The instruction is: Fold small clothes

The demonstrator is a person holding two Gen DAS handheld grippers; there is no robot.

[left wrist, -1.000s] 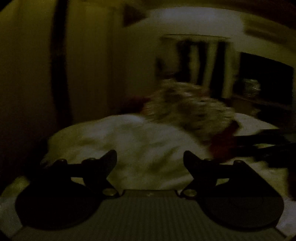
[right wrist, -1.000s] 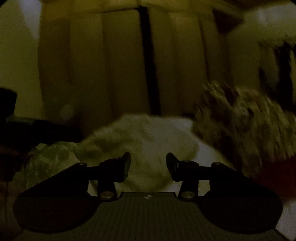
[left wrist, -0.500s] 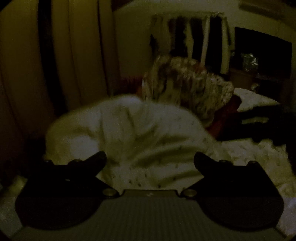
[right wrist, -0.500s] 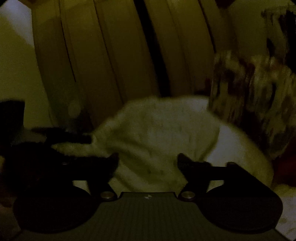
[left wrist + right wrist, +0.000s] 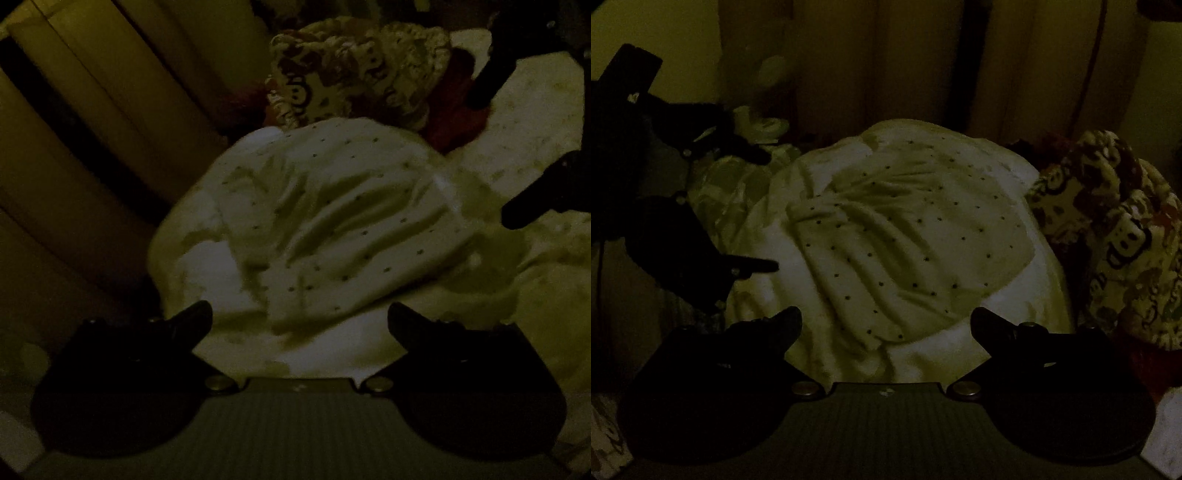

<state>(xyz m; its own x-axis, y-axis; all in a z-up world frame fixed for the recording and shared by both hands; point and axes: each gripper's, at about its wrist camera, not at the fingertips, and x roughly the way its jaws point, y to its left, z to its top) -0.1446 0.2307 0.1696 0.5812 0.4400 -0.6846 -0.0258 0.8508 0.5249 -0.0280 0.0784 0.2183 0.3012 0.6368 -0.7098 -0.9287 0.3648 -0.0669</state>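
A small white garment with dark dots (image 5: 343, 221) lies crumpled and creased on a white padded surface (image 5: 207, 266). My left gripper (image 5: 299, 312) hovers over its near edge, open wide, with nothing between the fingers. My right gripper (image 5: 885, 314) is also open and empty above the same garment (image 5: 905, 236). In the left wrist view the right gripper (image 5: 498, 151) shows at the right edge. The right wrist view catches the left gripper (image 5: 770, 212) at the left, beside the garment. Neither gripper touches the cloth.
A heap of patterned cream and brown cloth (image 5: 354, 70) lies behind the garment, with red fabric (image 5: 454, 110) next to it. The same heap (image 5: 1115, 229) is at the right in the right wrist view. Pale tall panels (image 5: 110, 110) stand behind. The room is very dim.
Both grippers' jaws have spread wider. Both views have tipped down from the room onto the dotted garment, which now fills the middle of each.
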